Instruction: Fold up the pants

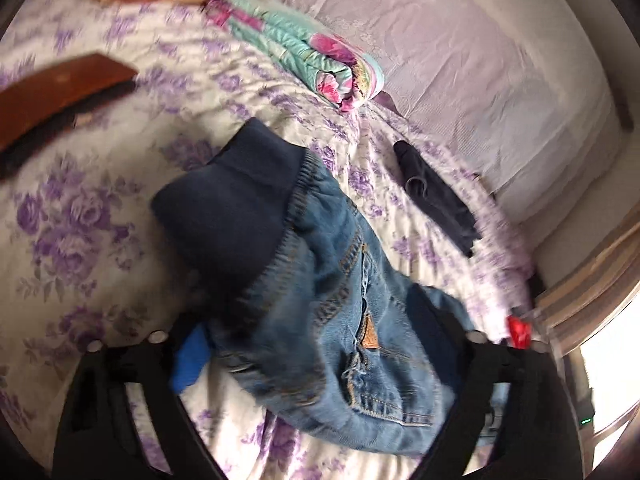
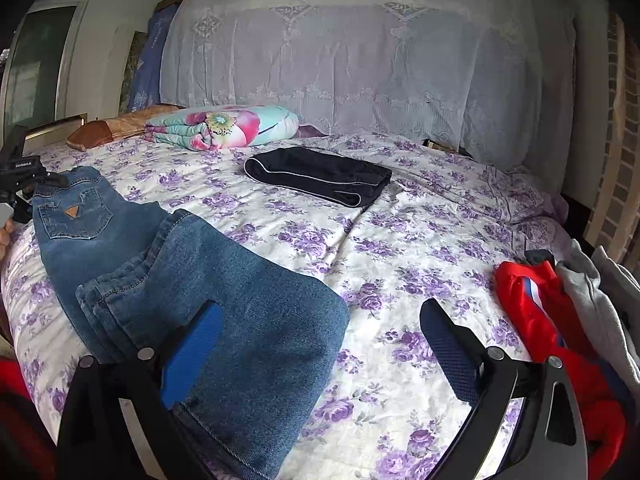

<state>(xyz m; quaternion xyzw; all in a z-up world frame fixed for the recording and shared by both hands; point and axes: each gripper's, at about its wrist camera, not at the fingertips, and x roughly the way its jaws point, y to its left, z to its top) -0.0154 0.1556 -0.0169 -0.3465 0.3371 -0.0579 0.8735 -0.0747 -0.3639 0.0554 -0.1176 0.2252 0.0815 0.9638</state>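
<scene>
Blue denim pants (image 2: 168,280) lying across the purple-flowered bedsheet (image 2: 400,240), left gripper (image 1: 320,360) clamping their waist end, right gripper (image 2: 320,344) hovering with fingers spread wide apart.

- Left wrist view looks steeply down, close over the jeans (image 1: 320,300) on the bed (image 1: 80,220)
- Right wrist view looks low across the bed (image 2: 400,240) toward the draped headboard (image 2: 360,60)
- Both share the jeans (image 2: 180,280), folded dark garment (image 1: 436,196) (image 2: 320,176), floral quilt (image 1: 296,44) (image 2: 224,124)

The jeans (image 2: 168,264) are thick blue denim cloth with a soft dark knit waistband (image 1: 224,200). The bed sheet (image 2: 400,248) is smooth flowered cloth. The right gripper (image 2: 320,344) is matt black plastic with bumpy blue pads (image 2: 192,352).
</scene>
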